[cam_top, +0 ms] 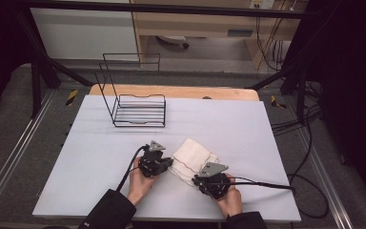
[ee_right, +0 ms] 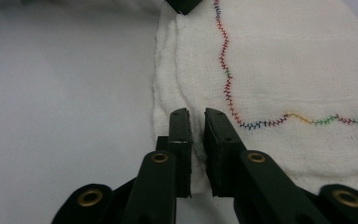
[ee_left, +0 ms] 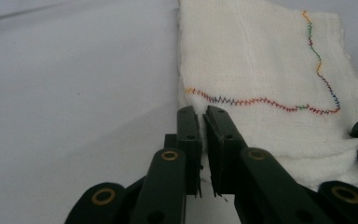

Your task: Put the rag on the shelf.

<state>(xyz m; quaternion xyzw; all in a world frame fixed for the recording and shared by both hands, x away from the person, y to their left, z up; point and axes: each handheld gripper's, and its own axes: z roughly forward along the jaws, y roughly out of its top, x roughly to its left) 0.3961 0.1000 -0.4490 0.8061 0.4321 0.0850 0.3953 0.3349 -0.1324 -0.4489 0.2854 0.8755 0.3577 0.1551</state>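
Note:
A folded white cloth with wavy multicoloured stitching lies on the near middle of the table. My left gripper meets the cloth's left edge. In the left gripper view its jaws stand nearly together with the cloth's edge pinched between them. My right gripper is at the cloth's near corner. There its jaws close on the thick folded edge of the cloth. The tip of the left gripper pokes in at the top of the right gripper view.
A black wire rack stands at the back left of the pale table cover. A wooden edge runs behind it. Cables trail from the grippers, and a dark frame surrounds the table.

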